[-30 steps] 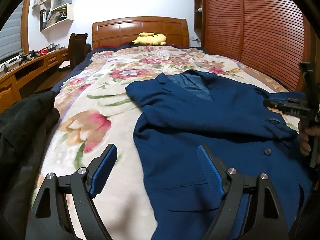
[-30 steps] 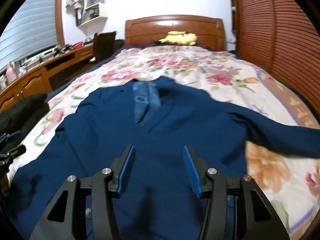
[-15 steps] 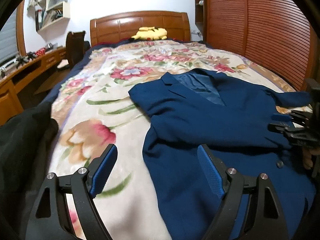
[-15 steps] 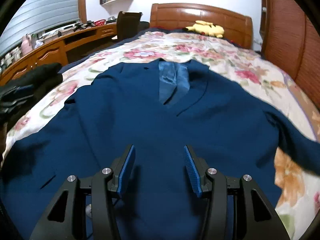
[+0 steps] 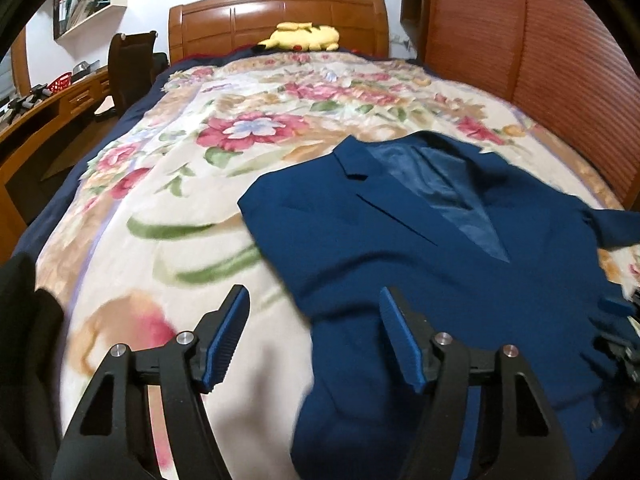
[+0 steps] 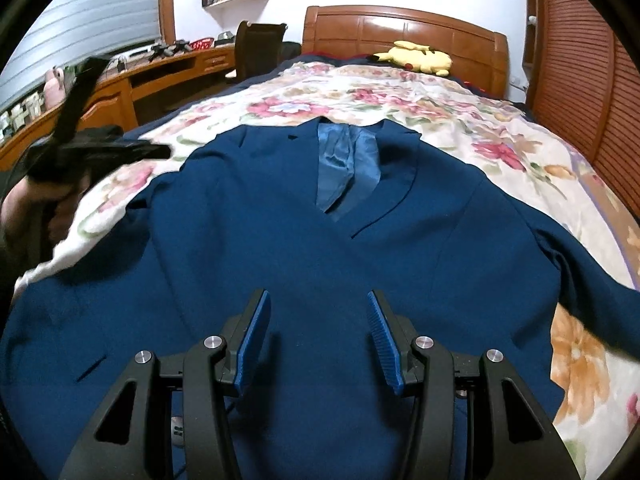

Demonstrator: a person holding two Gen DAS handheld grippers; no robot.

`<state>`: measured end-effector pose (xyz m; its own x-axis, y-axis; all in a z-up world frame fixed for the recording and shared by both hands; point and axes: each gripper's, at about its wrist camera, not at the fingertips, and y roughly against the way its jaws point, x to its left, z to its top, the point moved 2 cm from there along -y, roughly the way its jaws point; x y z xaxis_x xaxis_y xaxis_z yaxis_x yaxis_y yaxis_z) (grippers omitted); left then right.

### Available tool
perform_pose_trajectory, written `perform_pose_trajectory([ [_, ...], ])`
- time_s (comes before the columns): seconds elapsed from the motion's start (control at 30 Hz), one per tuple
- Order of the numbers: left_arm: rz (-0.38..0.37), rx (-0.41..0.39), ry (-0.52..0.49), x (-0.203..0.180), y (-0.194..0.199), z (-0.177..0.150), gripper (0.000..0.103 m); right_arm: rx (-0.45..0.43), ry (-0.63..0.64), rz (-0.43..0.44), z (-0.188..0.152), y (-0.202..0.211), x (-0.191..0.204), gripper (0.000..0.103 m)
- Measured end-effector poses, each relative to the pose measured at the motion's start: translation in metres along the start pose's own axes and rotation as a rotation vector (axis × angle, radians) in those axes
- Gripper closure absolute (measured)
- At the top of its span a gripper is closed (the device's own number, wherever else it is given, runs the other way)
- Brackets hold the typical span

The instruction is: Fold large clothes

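A dark blue suit jacket point(image 6: 320, 248) lies front up on the floral bedspread point(image 6: 420, 96), collar toward the headboard. In the left wrist view the jacket point(image 5: 440, 264) fills the right half. My left gripper point(image 5: 314, 324) hovers over the jacket's left edge, where cloth meets bedspread; its jaws are closing and nothing is pressed between the pads. My right gripper point(image 6: 318, 328) hangs over the jacket's lower middle, jaws apart and empty. The left gripper's black body point(image 6: 100, 148) shows blurred at the left of the right wrist view, held by a hand point(image 6: 24, 216).
A yellow plush toy point(image 5: 300, 38) rests by the wooden headboard point(image 5: 280, 16). A wooden slatted wall point(image 5: 560, 72) runs along the bed's right side. A desk point(image 6: 140, 80) and dark chair point(image 6: 260, 48) stand left of the bed. Dark clothing point(image 5: 24, 320) lies at the bed's left edge.
The left gripper moved sideways toward the jacket's left edge and its jaws narrowed. The right wrist view shifted until the jacket's collar sits centred, and the left gripper came into its left side.
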<state>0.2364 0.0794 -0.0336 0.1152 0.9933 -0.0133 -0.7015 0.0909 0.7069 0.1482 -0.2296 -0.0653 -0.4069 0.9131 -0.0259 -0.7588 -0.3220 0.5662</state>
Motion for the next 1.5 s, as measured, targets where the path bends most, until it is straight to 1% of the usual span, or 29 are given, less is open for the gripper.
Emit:
perform_pose_trajectory([
  [0.2,-0.005,0.060,-0.002,0.006,-0.041,0.018,0.034,0.014,-0.002,0.006,0.001,-0.002,-0.006,0.051],
  [0.33,0.009,0.118,0.005,0.012,-0.061,0.019,0.034,0.018,-0.008,0.013,0.001,-0.004,-0.007,0.051],
  [0.43,-0.015,0.140,0.021,0.012,-0.068,0.018,0.035,0.025,0.003,0.011,0.000,-0.005,-0.004,0.051],
  [0.47,-0.027,0.144,0.027,0.011,-0.069,0.019,0.047,0.024,0.002,0.016,-0.001,-0.004,-0.003,0.051],
  [0.5,-0.053,0.148,0.031,0.010,-0.069,0.020,0.056,0.025,-0.001,0.018,-0.001,-0.004,-0.005,0.051],
  [0.53,-0.054,0.149,0.028,0.009,-0.068,0.022,0.071,0.026,-0.003,0.019,-0.002,-0.003,-0.006,0.051],
  [0.57,-0.028,0.144,0.012,0.007,-0.066,0.024,0.088,0.023,-0.005,0.018,-0.002,-0.001,-0.007,0.051],
  [0.6,-0.004,0.140,-0.011,0.005,-0.064,0.027,0.092,0.019,-0.007,0.015,-0.004,0.002,-0.009,0.051],
  [0.63,-0.004,0.134,-0.018,0.005,-0.062,0.031,0.094,0.018,-0.009,0.012,-0.004,0.003,-0.010,0.051],
  [0.67,-0.002,0.113,-0.022,0.005,-0.057,0.036,0.095,0.015,-0.012,0.010,-0.005,0.005,-0.011,0.051],
  [0.77,0.037,0.075,-0.039,0.008,-0.052,0.052,0.095,0.012,-0.016,0.001,-0.010,0.010,-0.014,0.051],
  [0.9,0.094,0.067,-0.047,0.013,-0.056,0.067,0.095,0.008,-0.027,-0.010,-0.013,0.016,-0.018,0.051],
  [0.97,0.104,0.064,-0.039,0.012,-0.055,0.066,0.095,0.004,-0.031,-0.010,-0.014,0.018,-0.019,0.051],
  [1.1,0.165,0.074,-0.057,0.004,-0.047,0.052,0.095,-0.008,-0.035,-0.009,-0.014,0.022,-0.018,0.051],
  [1.13,0.167,0.071,-0.059,0.003,-0.043,0.050,0.095,-0.012,-0.034,-0.008,-0.014,0.023,-0.017,0.051],
  [1.2,0.161,0.039,-0.071,-0.002,-0.026,0.045,0.082,-0.021,-0.032,-0.009,-0.015,0.025,-0.017,0.051],
  [1.23,0.153,0.016,-0.078,-0.006,-0.017,0.043,0.067,-0.024,-0.032,-0.012,-0.015,0.026,-0.017,0.051],
  [1.27,0.139,-0.012,-0.084,-0.010,-0.005,0.040,0.054,-0.028,-0.032,-0.014,-0.016,0.027,-0.017,0.051],
  [1.3,0.117,-0.040,-0.089,-0.015,0.009,0.037,0.048,-0.031,-0.031,-0.016,-0.017,0.028,-0.017,0.051],
  [1.33,0.092,-0.060,-0.093,-0.020,0.019,0.035,0.031,-0.036,-0.029,-0.020,-0.018,0.029,-0.018,0.051],
  [1.37,0.073,-0.077,-0.095,-0.025,0.027,0.032,0.016,-0.041,-0.029,-0.023,-0.019,0.031,-0.018,0.051],
  [1.4,0.057,-0.097,-0.096,-0.030,0.037,0.029,0.014,-0.045,-0.029,-0.027,-0.019,0.033,-0.019,0.051],
  [1.5,0.010,-0.134,-0.099,-0.050,0.063,0.017,0.014,-0.060,-0.034,-0.038,-0.020,0.039,-0.019,0.051],
])
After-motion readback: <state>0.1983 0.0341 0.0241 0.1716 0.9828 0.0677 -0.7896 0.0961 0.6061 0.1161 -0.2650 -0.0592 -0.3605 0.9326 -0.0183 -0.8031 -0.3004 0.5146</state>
